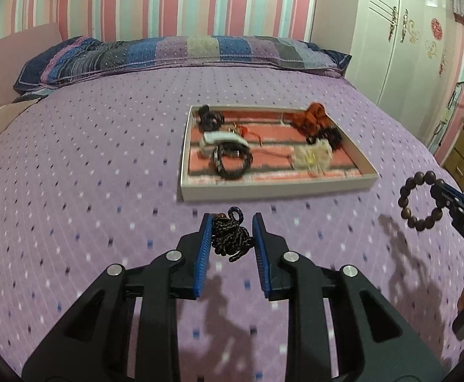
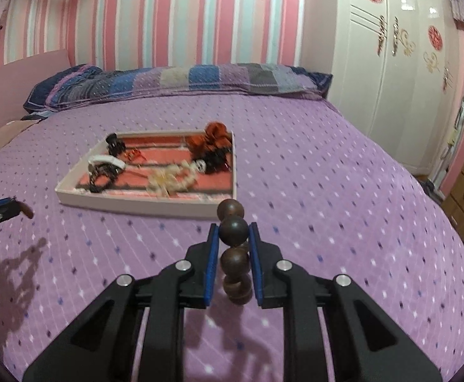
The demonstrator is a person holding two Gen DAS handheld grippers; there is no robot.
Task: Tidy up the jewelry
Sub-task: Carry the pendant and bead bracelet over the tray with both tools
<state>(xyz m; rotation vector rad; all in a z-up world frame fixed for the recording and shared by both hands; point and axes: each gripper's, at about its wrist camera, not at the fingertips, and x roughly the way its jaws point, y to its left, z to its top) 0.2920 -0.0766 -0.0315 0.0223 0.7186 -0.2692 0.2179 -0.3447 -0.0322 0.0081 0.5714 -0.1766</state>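
Dark wooden beads of a bracelet (image 2: 233, 248) are pinched between the blue fingers of the right gripper (image 2: 234, 232), low in the centre of the right wrist frame. A black twisted cord necklace (image 1: 232, 238) is held between the slightly spread fingers of the left gripper (image 1: 232, 222). Above both, a white tray (image 1: 273, 187) of jewelry is seen on the purple bed (image 1: 88, 159).

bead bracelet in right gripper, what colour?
Dark brown wooden beads; clearest in the right wrist view.
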